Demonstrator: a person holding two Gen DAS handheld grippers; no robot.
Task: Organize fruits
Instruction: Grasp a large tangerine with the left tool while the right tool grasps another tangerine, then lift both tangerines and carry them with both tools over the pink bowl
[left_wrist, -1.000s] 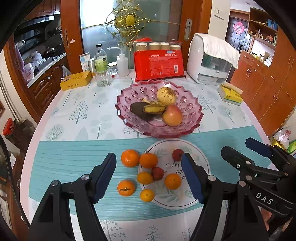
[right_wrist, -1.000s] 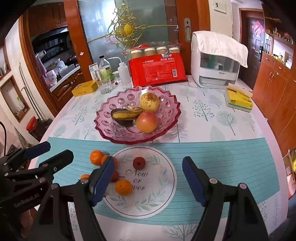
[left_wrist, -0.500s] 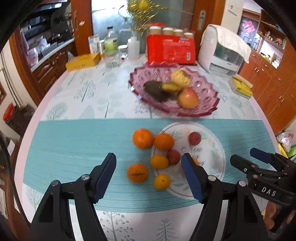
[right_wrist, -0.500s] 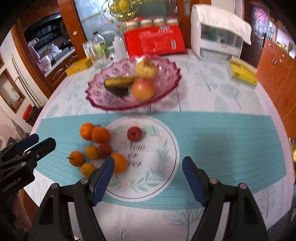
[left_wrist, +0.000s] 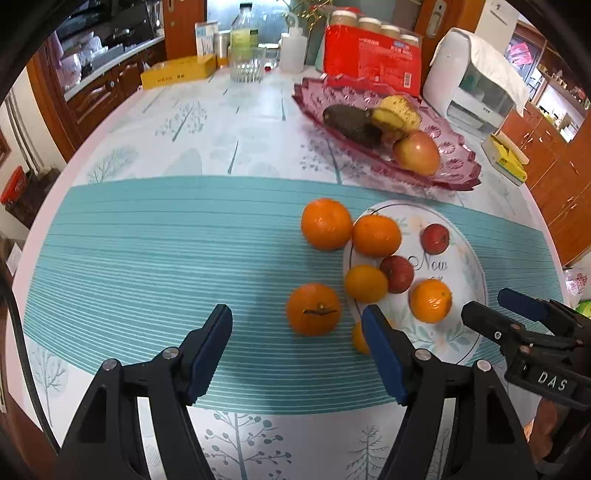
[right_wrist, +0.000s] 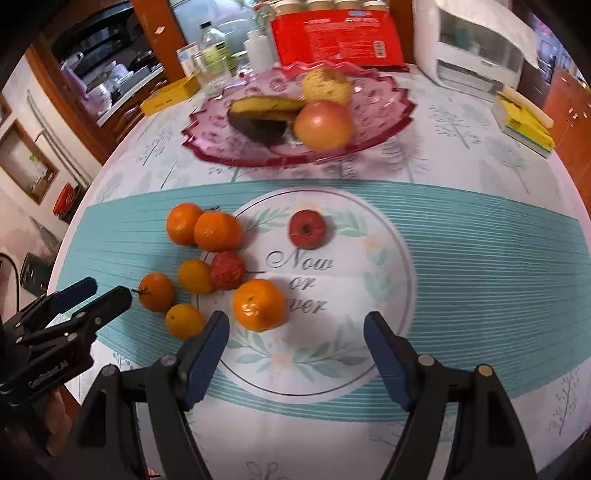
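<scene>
Several oranges and small red fruits lie on the teal cloth band and the printed white circle (right_wrist: 369, 236). A stemmed orange (left_wrist: 313, 309) lies just ahead of my open, empty left gripper (left_wrist: 297, 347); it also shows in the right wrist view (right_wrist: 156, 291). My right gripper (right_wrist: 295, 350) is open and empty, with a large orange (right_wrist: 259, 305) just beyond its left finger. A red fruit (right_wrist: 307, 229) sits alone on the circle. A pink glass fruit bowl (right_wrist: 384, 107) behind holds an apple (right_wrist: 323, 124), bananas and a yellow fruit.
At the table's far edge stand a red pack of jars (left_wrist: 373, 62), bottles and a glass (left_wrist: 246, 66), a yellow box (left_wrist: 177, 72) and a white appliance (left_wrist: 476, 81). A yellow sponge pack (right_wrist: 524, 122) lies at right. Wooden cabinets surround the round table.
Both grippers have moved down and forward toward the fruits, which now look larger and closer. Both stay open. No fruit has moved.
</scene>
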